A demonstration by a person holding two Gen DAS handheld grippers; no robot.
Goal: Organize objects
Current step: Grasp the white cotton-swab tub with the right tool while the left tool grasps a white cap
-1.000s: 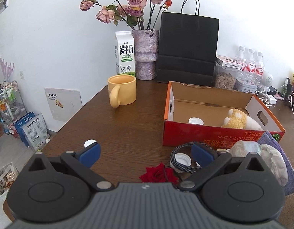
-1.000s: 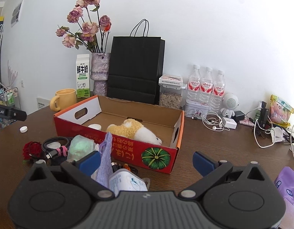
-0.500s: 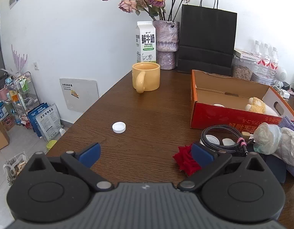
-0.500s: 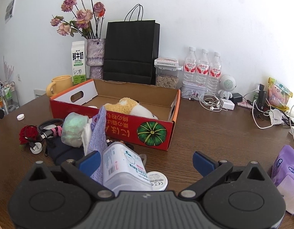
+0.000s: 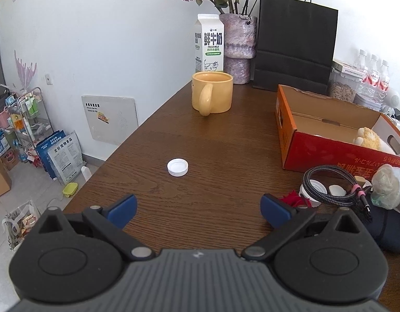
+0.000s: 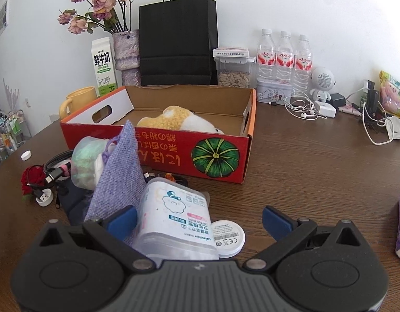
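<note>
Task looked early-stage. Red cardboard box (image 6: pixel 158 143) sat mid-frame in the right wrist view, holding only a plush toy (image 6: pixel 179 121) plus a white cap visible in the left view — most clutter was outside it. Pile at lower left of that frame: purple cloth (image 6: pixel 119 176), a bagged green item (image 6: pixel 87 161), braided cable (image 5: pixel 330 187), red rose (image 6: pixel 31 179), and a cotton-swab tub (image 6: pixel 174 223) lying on its side with its round lid (image 6: pixel 227 238) just beside it.

Left gripper (image 5: pixel 198 205) was spread wide, holding nothing, over bare table (image 5: pixel 213 143); a lone white bottle cap (image 5: pixel 177 167) sat ahead of it, centre frame. Right gripper (image 6: pixel 198 218) was also spread, nothing gripped — the tub lay between its fingers, likely the next pick.
</note>
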